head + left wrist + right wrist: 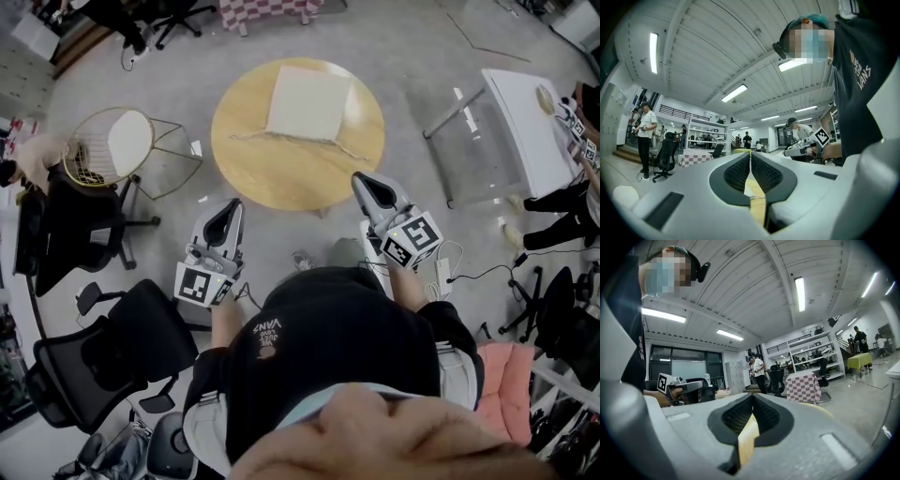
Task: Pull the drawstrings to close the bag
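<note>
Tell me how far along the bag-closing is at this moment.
Done: nothing visible. The bag lies flat on the round table, its drawstrings trailing loose along the near edge. In hand: nothing. The left tongs and right tongs are shut and empty, short of the table. Left: grasp the drawstrings and pull.

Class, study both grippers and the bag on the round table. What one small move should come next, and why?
Probably reach both grippers forward and down toward the drawstrings, opening the fingers on the way. The left gripper and right gripper are shut, empty and held up away from the bag, which lies flat on the table with a cord trailing out at each side, ungrasped.
</note>
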Action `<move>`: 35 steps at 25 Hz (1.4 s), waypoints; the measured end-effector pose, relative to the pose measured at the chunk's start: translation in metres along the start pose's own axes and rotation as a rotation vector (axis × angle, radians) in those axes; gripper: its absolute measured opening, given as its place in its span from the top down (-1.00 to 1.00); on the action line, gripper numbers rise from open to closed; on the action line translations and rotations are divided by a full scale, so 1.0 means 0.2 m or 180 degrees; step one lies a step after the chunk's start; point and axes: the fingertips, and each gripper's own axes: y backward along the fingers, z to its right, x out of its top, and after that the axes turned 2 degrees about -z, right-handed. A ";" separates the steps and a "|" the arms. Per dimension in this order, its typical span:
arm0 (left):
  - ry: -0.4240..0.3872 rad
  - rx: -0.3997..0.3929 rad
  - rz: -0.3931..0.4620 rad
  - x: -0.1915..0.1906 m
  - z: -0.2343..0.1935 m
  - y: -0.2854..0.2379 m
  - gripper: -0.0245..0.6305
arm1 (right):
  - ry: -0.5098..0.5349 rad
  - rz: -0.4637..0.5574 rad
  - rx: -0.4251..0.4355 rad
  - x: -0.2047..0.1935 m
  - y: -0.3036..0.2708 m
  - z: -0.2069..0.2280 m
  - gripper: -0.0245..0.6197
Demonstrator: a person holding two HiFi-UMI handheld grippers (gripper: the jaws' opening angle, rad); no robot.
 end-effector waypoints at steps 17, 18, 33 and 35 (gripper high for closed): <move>0.0247 0.0104 0.0124 0.00 -0.11 -0.08 0.89 | -0.0067 -0.0029 0.0153 0.03 -0.18 0.09 0.93; 0.0282 0.0126 0.0141 0.00 -0.13 -0.10 0.89 | -0.0079 -0.0029 0.0165 0.03 -0.21 0.10 0.93; 0.0301 0.0295 0.0072 -0.03 -0.26 -0.63 0.89 | -0.0106 -0.0124 0.0373 0.08 -0.44 0.59 0.93; 0.0287 0.0313 0.0061 -0.04 -0.27 -0.70 0.89 | -0.0112 -0.0135 0.0407 0.07 -0.47 0.65 0.93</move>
